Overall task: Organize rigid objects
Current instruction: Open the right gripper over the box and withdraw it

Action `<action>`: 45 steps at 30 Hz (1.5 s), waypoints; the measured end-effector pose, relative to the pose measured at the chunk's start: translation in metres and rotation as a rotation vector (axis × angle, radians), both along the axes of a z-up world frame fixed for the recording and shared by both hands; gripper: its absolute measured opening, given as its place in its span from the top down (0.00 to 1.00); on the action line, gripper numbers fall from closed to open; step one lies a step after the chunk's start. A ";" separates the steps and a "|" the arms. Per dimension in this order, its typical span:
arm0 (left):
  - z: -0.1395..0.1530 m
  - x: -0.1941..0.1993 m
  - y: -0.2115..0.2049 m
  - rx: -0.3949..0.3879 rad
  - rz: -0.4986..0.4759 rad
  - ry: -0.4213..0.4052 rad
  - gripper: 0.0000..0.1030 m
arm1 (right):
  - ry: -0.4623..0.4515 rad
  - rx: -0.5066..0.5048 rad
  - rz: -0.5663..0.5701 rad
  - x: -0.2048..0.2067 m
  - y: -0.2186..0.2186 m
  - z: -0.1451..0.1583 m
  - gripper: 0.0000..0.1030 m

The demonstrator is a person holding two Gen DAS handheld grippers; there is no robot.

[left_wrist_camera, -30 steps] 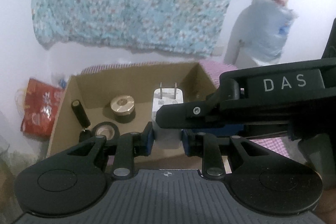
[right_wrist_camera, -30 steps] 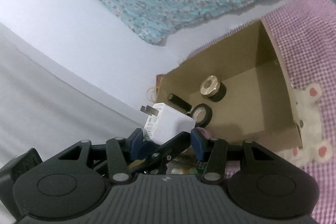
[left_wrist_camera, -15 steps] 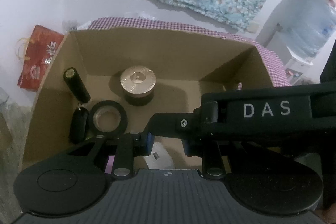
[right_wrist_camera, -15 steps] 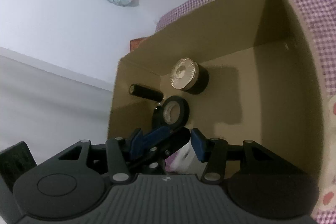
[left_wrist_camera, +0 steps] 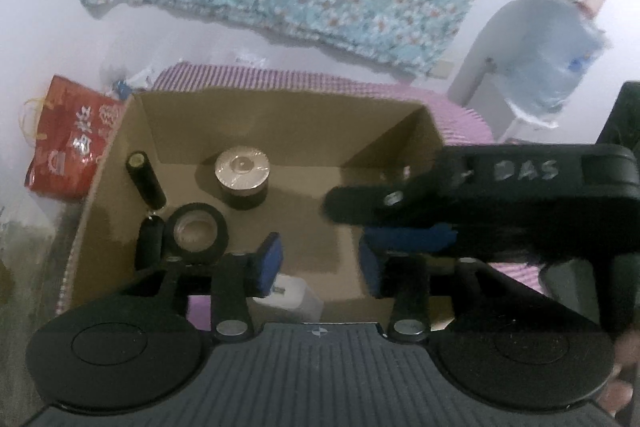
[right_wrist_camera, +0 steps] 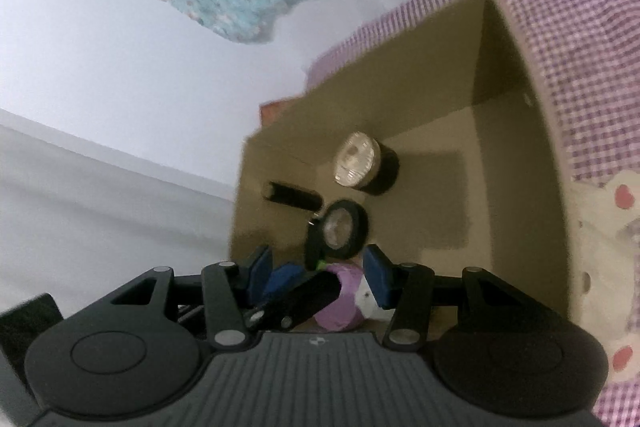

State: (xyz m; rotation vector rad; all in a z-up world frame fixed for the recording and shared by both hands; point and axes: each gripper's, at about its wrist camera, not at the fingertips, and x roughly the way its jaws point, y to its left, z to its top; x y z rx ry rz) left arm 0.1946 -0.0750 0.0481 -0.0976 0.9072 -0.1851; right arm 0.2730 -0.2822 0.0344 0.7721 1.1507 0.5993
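white charger (left_wrist_camera: 294,293) is down in the cardboard box (left_wrist_camera: 280,119) now, lying at the near wall just below the left gripper (left_wrist_camera: 320,263), where a second ago it was pinched between those blue pads (left_wrist_camera: 269,263) above the box; the jaws are opening as we speak and nothing sits between them, so that's a release. right gripper (right_wrist_camera: 316,277) hangs partly open right beside it, pads clear of the charger (right_wrist_camera: 370,301) in its own view, holding nothing. already in the box: gold-capped jar (left_wrist_camera: 242,177), black tape roll (left_wrist_camera: 196,233), black cylinder (left_wrist_camera: 146,179) with a key fob (left_wrist_camera: 150,243) by it. looks like one more rigid item is filed, and both hands seem free for the next pick
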 end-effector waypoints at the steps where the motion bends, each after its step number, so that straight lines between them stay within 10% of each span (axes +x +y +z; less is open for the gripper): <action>1: 0.005 -0.009 0.003 -0.007 -0.011 -0.015 0.51 | -0.015 0.012 -0.013 -0.006 -0.006 0.006 0.48; 18: -0.018 -0.115 0.048 -0.017 -0.099 -0.053 0.36 | -0.056 -0.035 -0.053 -0.068 -0.022 0.037 0.48; 32: -0.037 -0.120 0.064 -0.045 -0.179 -0.099 0.35 | -0.006 -0.667 0.414 0.012 0.109 0.004 0.48; 45: -0.044 -0.112 0.070 -0.098 -0.175 -0.089 0.35 | 0.002 -0.776 0.488 0.045 0.125 -0.017 0.50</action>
